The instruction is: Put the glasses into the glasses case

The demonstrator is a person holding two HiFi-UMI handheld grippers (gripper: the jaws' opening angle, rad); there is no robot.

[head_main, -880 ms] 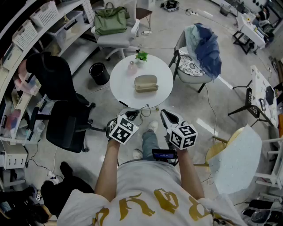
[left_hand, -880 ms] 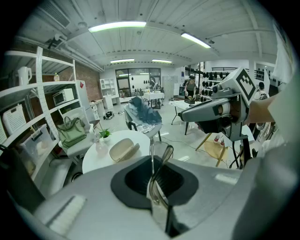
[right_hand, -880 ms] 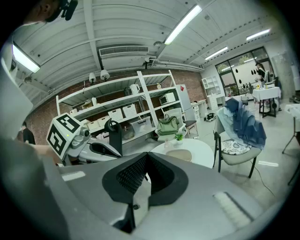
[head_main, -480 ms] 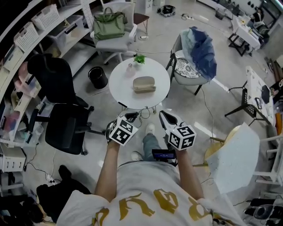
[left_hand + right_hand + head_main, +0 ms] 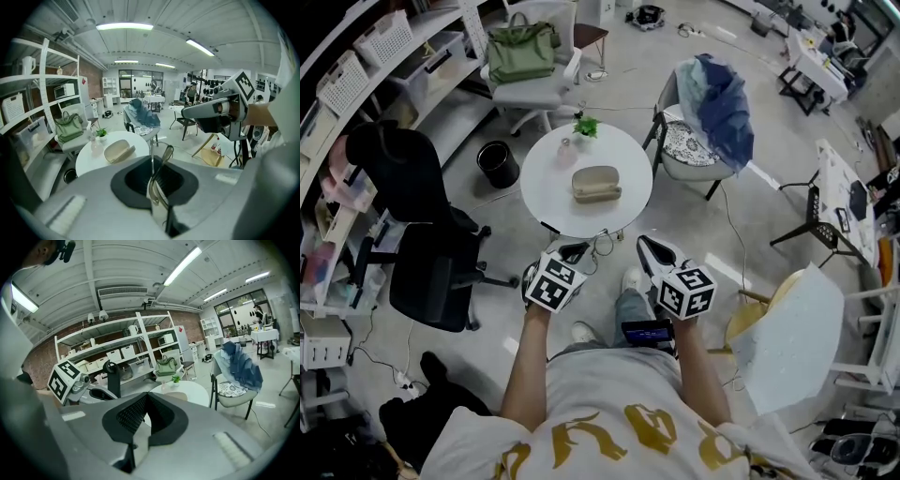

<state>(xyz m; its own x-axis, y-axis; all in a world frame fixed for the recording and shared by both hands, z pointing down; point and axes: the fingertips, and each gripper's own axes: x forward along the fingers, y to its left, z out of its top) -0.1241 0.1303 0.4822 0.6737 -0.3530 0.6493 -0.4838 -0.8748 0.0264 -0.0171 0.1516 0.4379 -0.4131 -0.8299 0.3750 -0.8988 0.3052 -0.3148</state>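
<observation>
A beige glasses case [image 5: 596, 184] lies closed on the round white table [image 5: 546, 193] ahead of me. My left gripper [image 5: 578, 251] is held at waist height short of the table, shut on thin-framed glasses [image 5: 158, 174] that stand up between its jaws. In the left gripper view the case [image 5: 117, 151] is ahead and to the left, well apart from the left gripper [image 5: 158, 194]. My right gripper [image 5: 650, 247] hovers beside the left one, shut with nothing in it. The right gripper view shows the right gripper [image 5: 132, 442] with the table [image 5: 193, 390] beyond it.
A small potted plant [image 5: 584, 125] and a small bottle [image 5: 565, 147] stand on the table's far side. A black office chair [image 5: 417, 230] is at the left and a chair draped with blue cloth [image 5: 712, 112] at the right. A black bin [image 5: 497, 164] sits left of the table.
The table and case have slid a little left and lower in the head view. Both grippers keep the same pose and the glasses stay held.
</observation>
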